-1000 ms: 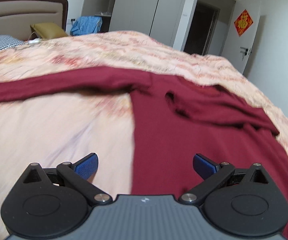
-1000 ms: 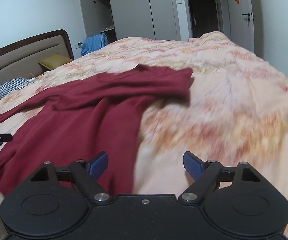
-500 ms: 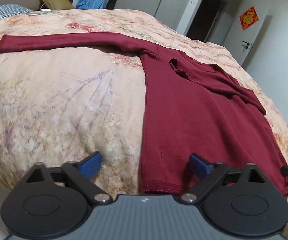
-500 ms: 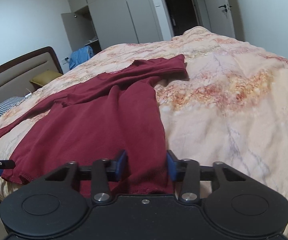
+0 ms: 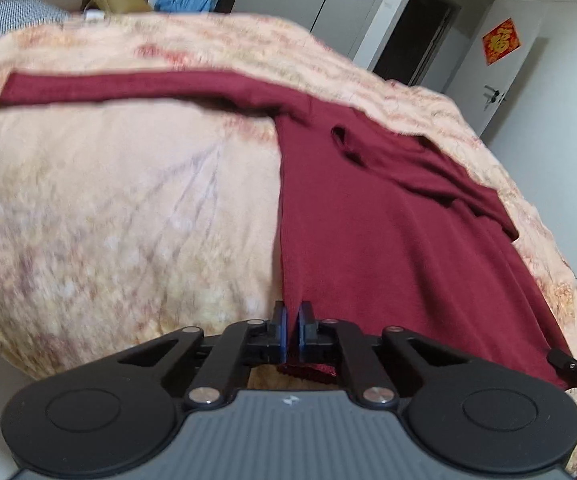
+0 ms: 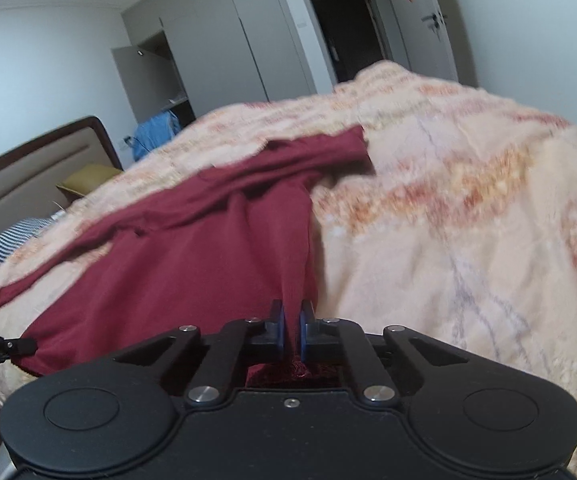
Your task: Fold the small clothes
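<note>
A dark red long-sleeved top (image 5: 388,232) lies spread on the bed, one sleeve stretched out to the far left (image 5: 128,88), the other folded across its body (image 6: 308,156). My left gripper (image 5: 292,330) is shut on the hem at the top's left corner. My right gripper (image 6: 292,330) is shut on the hem at the right corner; the cloth (image 6: 208,256) is pulled taut from the pinch. The tip of the right gripper shows at the lower right of the left wrist view (image 5: 572,368).
The bed is covered by a peach floral quilt (image 5: 108,208) that drops off at its near edge. A headboard (image 6: 28,176), checked pillow (image 6: 16,236) and yellow cushion (image 6: 88,178) are at the far end. Wardrobes (image 6: 224,48) and a doorway (image 6: 340,28) stand behind.
Both grippers went from wide open to shut on the hem of the red top at the near edge of the bed. The views now sit lower and closer to the hem.
</note>
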### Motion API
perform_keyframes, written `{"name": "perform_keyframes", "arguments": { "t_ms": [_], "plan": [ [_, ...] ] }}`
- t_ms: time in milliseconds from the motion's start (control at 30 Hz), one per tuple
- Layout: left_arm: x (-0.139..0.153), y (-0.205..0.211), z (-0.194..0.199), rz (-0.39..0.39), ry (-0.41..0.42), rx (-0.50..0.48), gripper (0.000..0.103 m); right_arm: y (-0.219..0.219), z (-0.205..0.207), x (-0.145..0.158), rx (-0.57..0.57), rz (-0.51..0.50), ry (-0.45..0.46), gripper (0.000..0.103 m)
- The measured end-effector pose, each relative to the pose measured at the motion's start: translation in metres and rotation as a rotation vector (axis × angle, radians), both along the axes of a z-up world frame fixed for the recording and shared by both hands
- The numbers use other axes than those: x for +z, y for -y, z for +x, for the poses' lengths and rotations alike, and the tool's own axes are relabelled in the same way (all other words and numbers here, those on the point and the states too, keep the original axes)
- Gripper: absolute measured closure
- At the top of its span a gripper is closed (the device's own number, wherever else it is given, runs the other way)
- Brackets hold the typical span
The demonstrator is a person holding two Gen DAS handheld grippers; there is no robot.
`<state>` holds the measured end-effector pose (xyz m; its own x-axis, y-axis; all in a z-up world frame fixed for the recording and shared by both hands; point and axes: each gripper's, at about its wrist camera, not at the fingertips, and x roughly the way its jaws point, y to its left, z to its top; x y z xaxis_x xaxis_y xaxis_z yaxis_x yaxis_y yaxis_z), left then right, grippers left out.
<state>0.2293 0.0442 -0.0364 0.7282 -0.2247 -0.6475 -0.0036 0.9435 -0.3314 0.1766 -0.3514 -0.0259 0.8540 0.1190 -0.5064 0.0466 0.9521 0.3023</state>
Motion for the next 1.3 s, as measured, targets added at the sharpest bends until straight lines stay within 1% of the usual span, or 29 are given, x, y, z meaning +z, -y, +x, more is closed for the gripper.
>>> {"name": "perform_keyframes", "arguments": {
  "t_ms": [67, 167, 267, 367, 467, 567, 633, 733, 867, 900, 933, 967, 1000, 1033, 1100, 1133, 1167, 1200, 1233, 1300],
  "plan": [
    [0.011, -0.003, -0.008, 0.007, 0.044, 0.02, 0.099, 0.001, -0.007, 0.01, 0.015, 0.008, 0.016, 0.098],
    [0.028, -0.015, -0.023, -0.023, 0.097, 0.049, 0.099, 0.006, -0.019, 0.021, 0.028, 0.02, 0.026, 0.098],
    [0.035, -0.024, -0.041, -0.029, 0.118, 0.056, 0.099, 0.008, -0.039, 0.028, 0.031, 0.014, 0.039, 0.098],
    [0.036, -0.027, -0.063, -0.02, 0.125, 0.05, 0.099, 0.006, -0.063, 0.031, 0.053, -0.008, 0.021, 0.098],
    [0.029, -0.032, -0.086, -0.035, 0.11, 0.044, 0.099, 0.001, -0.083, 0.025, 0.058, -0.053, -0.006, 0.098],
    [0.015, -0.031, -0.103, -0.023, 0.096, 0.029, 0.099, -0.004, -0.091, 0.01, 0.059, -0.073, -0.045, 0.098],
    [0.005, -0.032, -0.107, -0.025, 0.087, 0.022, 0.098, -0.005, -0.09, 0.0, 0.05, -0.072, -0.063, 0.098],
    [-0.003, -0.033, -0.103, -0.057, 0.074, 0.024, 0.098, -0.01, -0.087, -0.005, 0.051, -0.08, -0.068, 0.096],
    [-0.005, -0.033, -0.1, -0.055, 0.072, 0.008, 0.095, -0.013, -0.084, -0.011, 0.056, -0.116, -0.081, 0.085],
    [-0.006, -0.033, -0.098, -0.052, 0.07, 0.01, 0.093, -0.013, -0.083, -0.013, 0.054, -0.121, -0.088, 0.084],
    [-0.007, -0.034, -0.097, -0.051, 0.067, 0.01, 0.091, -0.012, -0.081, -0.014, 0.05, -0.123, -0.093, 0.084],
    [-0.009, -0.035, -0.095, -0.052, 0.062, 0.012, 0.085, -0.011, -0.08, -0.015, 0.046, -0.123, -0.096, 0.084],
    [-0.01, -0.037, -0.094, -0.056, 0.057, 0.018, 0.077, -0.011, -0.079, -0.016, 0.044, -0.124, -0.096, 0.08],
    [-0.01, -0.039, -0.093, -0.06, 0.053, 0.025, 0.072, -0.011, -0.078, -0.016, 0.042, -0.128, -0.094, 0.077],
    [-0.011, -0.044, -0.09, -0.058, 0.048, 0.042, 0.049, -0.012, -0.074, -0.016, 0.041, -0.14, -0.078, 0.061],
    [-0.011, -0.047, -0.089, -0.053, 0.051, 0.053, 0.045, -0.013, -0.072, -0.016, 0.043, -0.144, -0.068, 0.057],
    [-0.01, -0.05, -0.086, -0.048, 0.054, 0.067, 0.038, -0.014, -0.069, -0.015, 0.047, -0.146, -0.057, 0.048],
    [-0.009, -0.055, -0.083, -0.043, 0.057, 0.083, 0.035, -0.016, -0.065, -0.014, 0.052, -0.149, -0.047, 0.038],
    [-0.008, -0.059, -0.08, -0.04, 0.058, 0.101, 0.032, -0.018, -0.062, -0.014, 0.056, -0.153, -0.039, 0.034],
    [-0.004, -0.07, -0.07, -0.036, 0.067, 0.148, 0.015, -0.024, -0.053, -0.014, 0.063, -0.156, -0.022, 0.019]
  ]
}}
